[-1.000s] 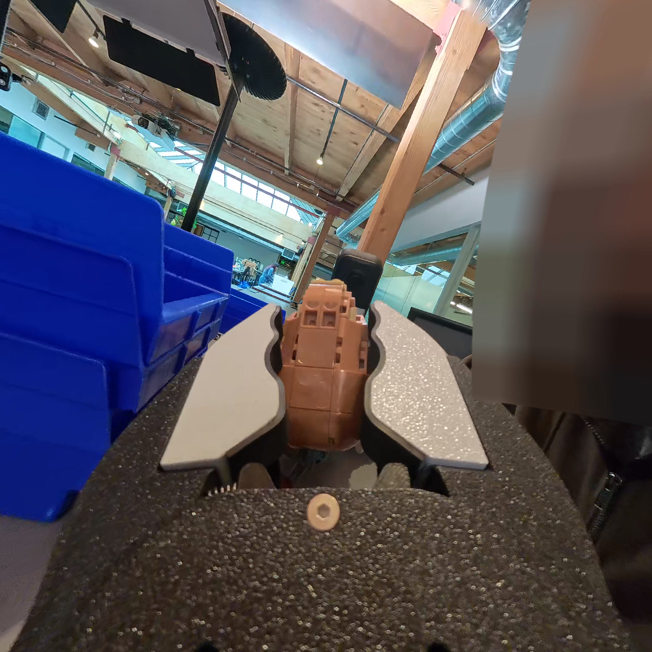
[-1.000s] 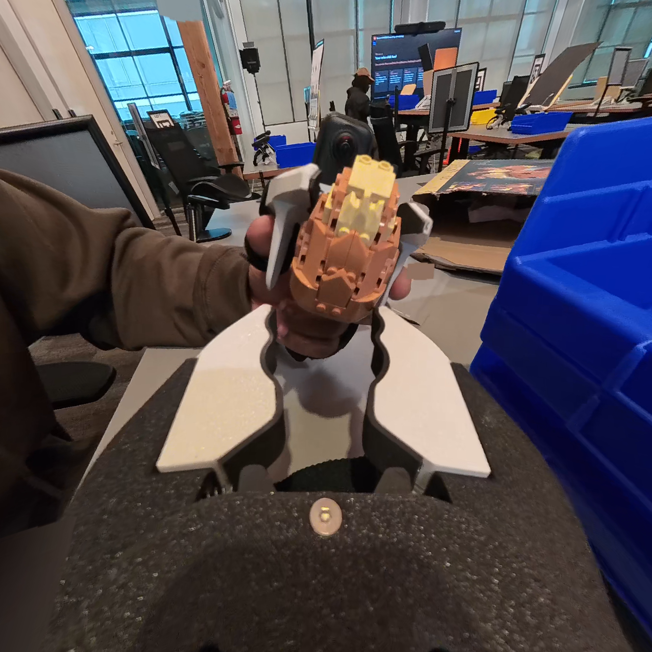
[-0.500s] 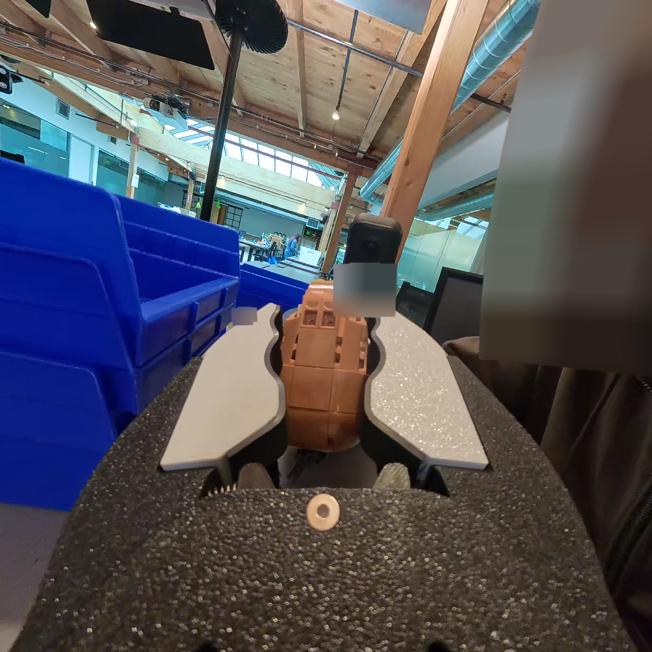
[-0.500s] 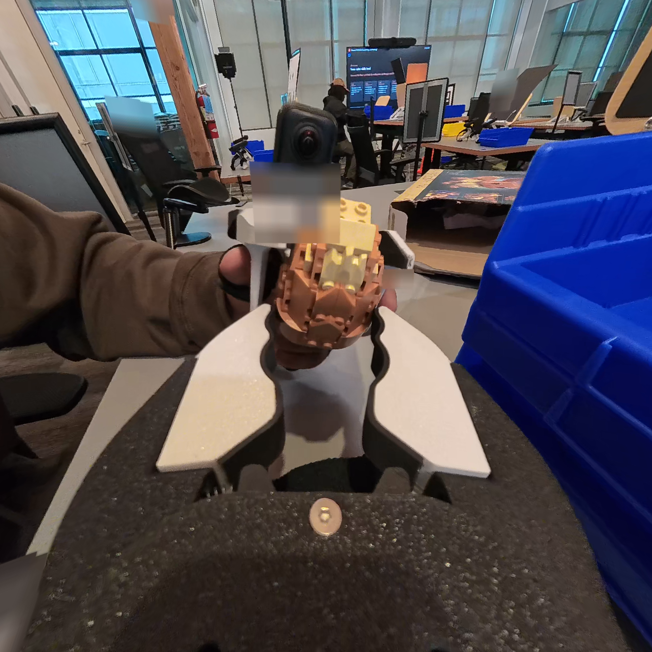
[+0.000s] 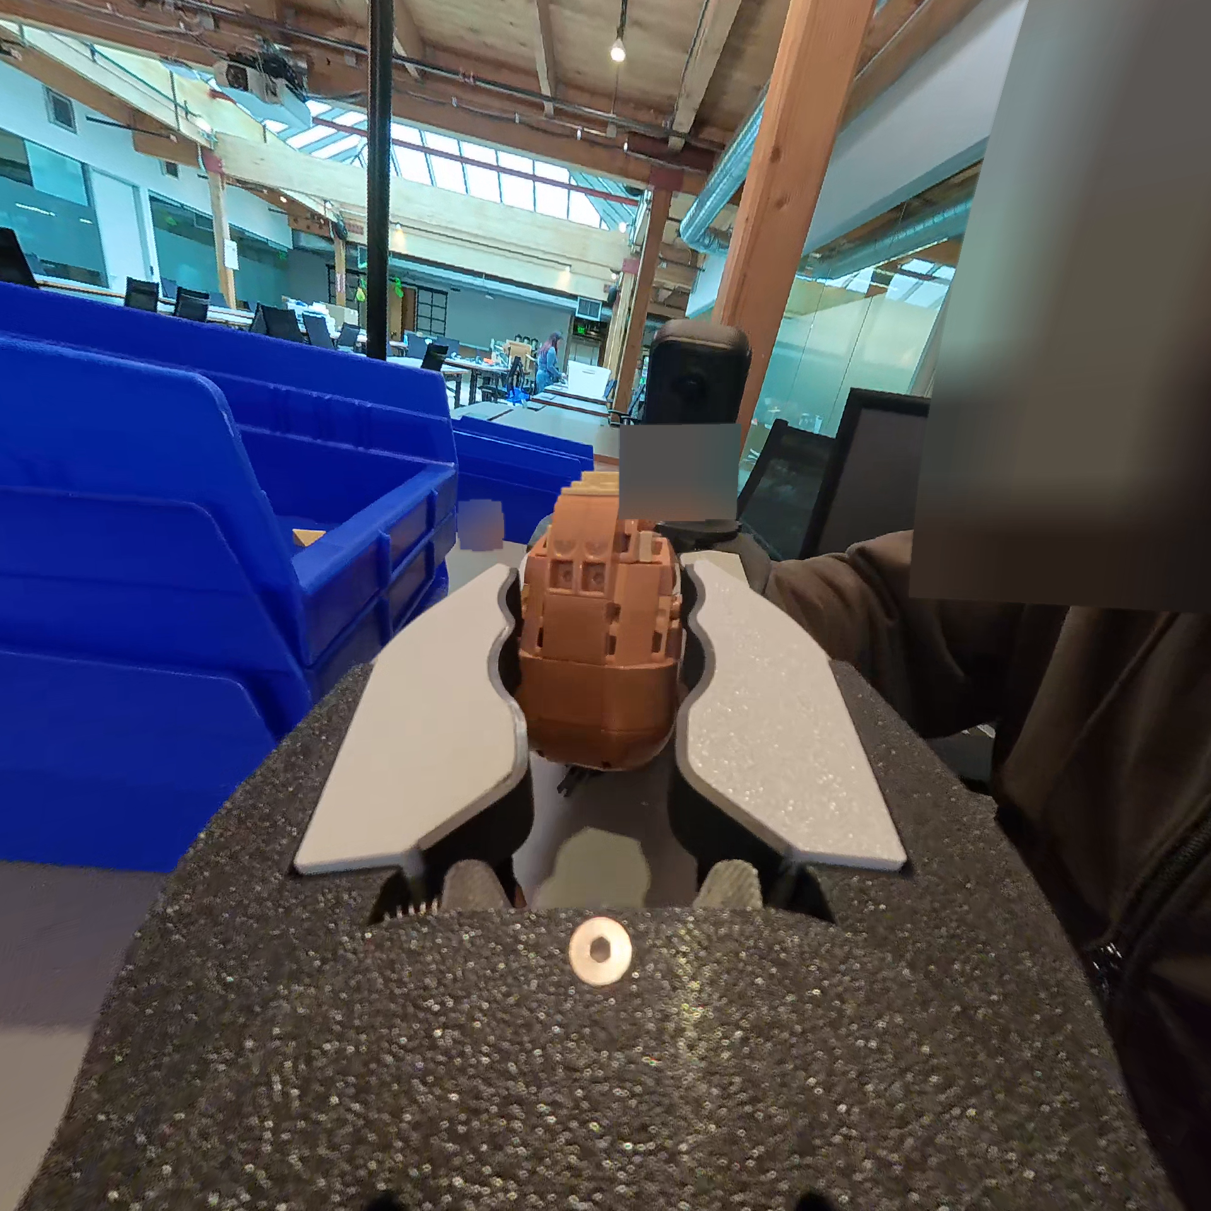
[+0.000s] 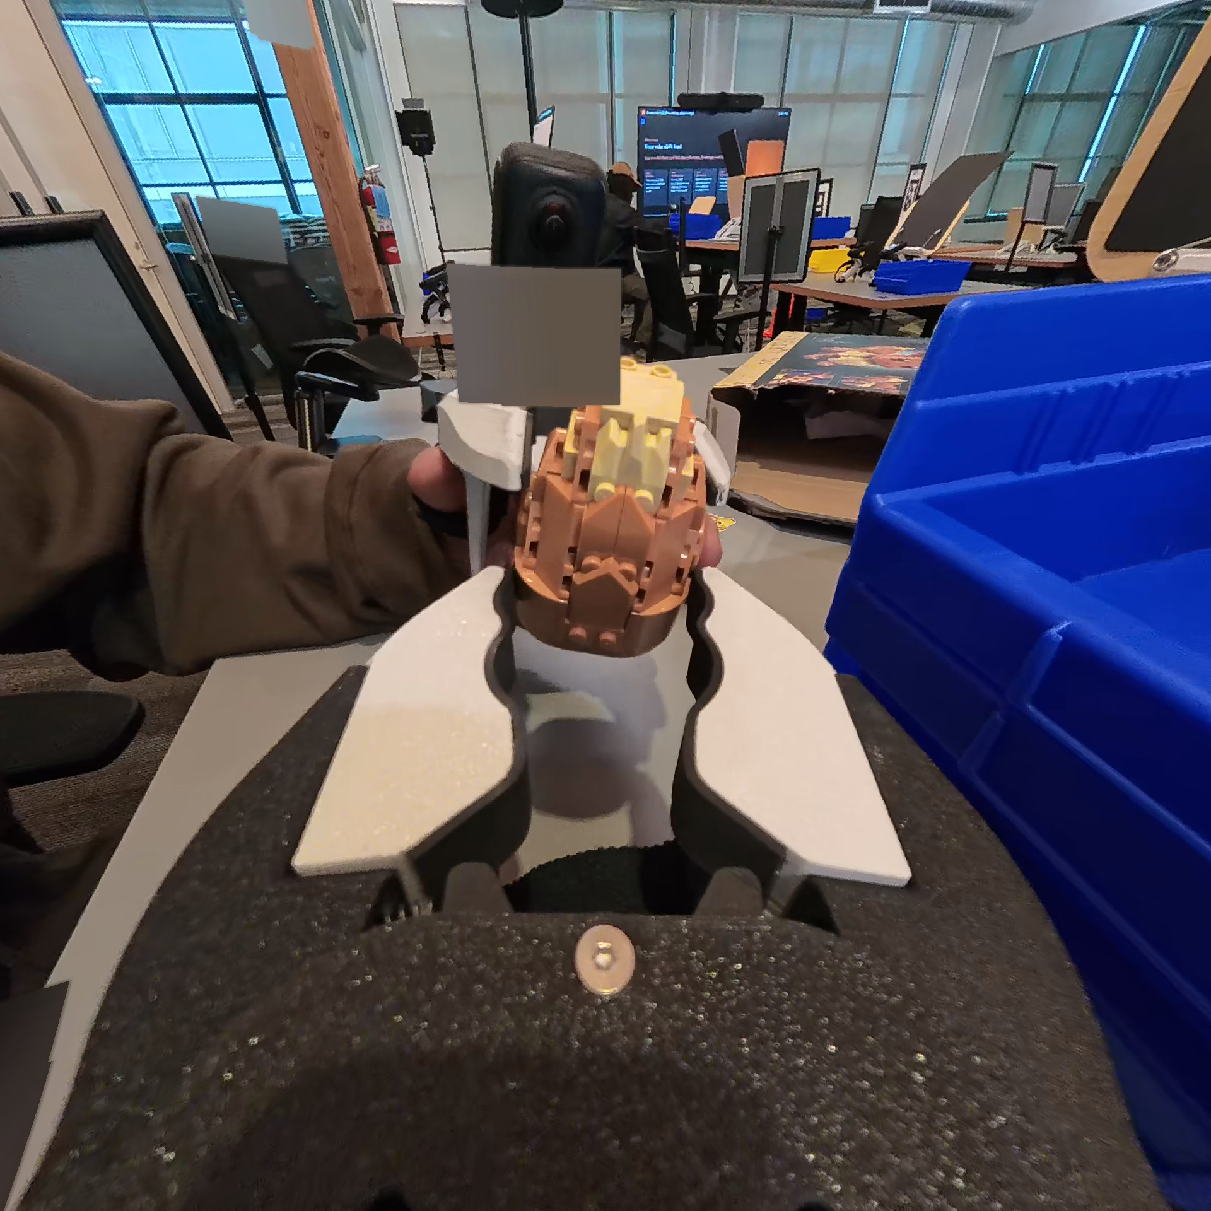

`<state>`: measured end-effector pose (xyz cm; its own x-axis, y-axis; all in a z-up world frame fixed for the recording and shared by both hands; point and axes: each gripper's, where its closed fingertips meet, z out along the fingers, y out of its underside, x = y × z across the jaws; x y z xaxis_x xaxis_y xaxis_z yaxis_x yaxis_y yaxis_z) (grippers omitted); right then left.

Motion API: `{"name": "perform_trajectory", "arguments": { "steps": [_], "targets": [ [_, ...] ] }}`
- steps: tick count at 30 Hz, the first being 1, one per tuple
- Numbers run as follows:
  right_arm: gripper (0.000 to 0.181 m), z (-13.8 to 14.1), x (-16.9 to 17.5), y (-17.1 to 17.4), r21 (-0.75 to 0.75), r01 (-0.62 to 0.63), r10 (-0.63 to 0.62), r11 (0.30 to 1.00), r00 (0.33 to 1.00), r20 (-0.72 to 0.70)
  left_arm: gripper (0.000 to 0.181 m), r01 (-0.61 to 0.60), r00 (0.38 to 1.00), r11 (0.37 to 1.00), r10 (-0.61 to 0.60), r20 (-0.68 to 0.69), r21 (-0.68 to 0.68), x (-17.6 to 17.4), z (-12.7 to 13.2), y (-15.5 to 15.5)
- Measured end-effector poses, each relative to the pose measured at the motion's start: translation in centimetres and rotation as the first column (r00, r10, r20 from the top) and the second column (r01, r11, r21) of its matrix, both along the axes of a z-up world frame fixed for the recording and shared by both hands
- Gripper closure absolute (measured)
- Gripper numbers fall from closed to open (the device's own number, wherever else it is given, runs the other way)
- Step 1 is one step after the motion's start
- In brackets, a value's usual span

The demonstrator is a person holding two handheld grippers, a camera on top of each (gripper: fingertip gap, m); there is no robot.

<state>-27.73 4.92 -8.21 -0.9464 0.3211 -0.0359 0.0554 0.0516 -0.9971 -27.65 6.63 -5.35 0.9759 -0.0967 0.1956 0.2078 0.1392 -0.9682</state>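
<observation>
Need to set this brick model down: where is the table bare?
Bare grey tabletop shows beneath and left of the right gripper, running on to the cardboard box. Blue bins crowd its right side. The left gripper holds the brick model.

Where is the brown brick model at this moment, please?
The brown brick model is clamped in the left gripper, centre of both views; its front sits between the right gripper tips, blue bins alongside.

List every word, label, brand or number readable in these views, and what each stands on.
Dark wall screen: lines of writing, not copied here.
Printed cardboard box: edge lettering too small to read.
Red fire extinguisher: label too small to read.
Brown brick model, blue bins: no writing visible.
</observation>
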Motion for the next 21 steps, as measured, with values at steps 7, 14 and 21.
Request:
{"name": "perform_trajectory", "arguments": {
  "steps": [7,14,21],
  "targets": [
    [0.131,0.4,0.1,0.2,-0.030,-0.014,0.015,0.999,1.000,0.009,0.131,0.031,0.999,0.999,-0.031,-0.010,-0.029,0.2,-0.1,-0.5],
    [0.131,0.6,0.4,0.2,-0.038,-0.032,0.032,0.999,0.999,-0.001,0.126,0.058,0.998,0.996,-0.059,-0.013,-0.074,0.6,-1.1,-0.2],
    [0.131,0.7,0.6,0.1,-0.025,-0.039,0.038,0.999,0.999,-0.030,0.124,0.066,0.997,0.993,-0.068,-0.021,-0.101,0.9,-1.7,0.1]
  ]
}}
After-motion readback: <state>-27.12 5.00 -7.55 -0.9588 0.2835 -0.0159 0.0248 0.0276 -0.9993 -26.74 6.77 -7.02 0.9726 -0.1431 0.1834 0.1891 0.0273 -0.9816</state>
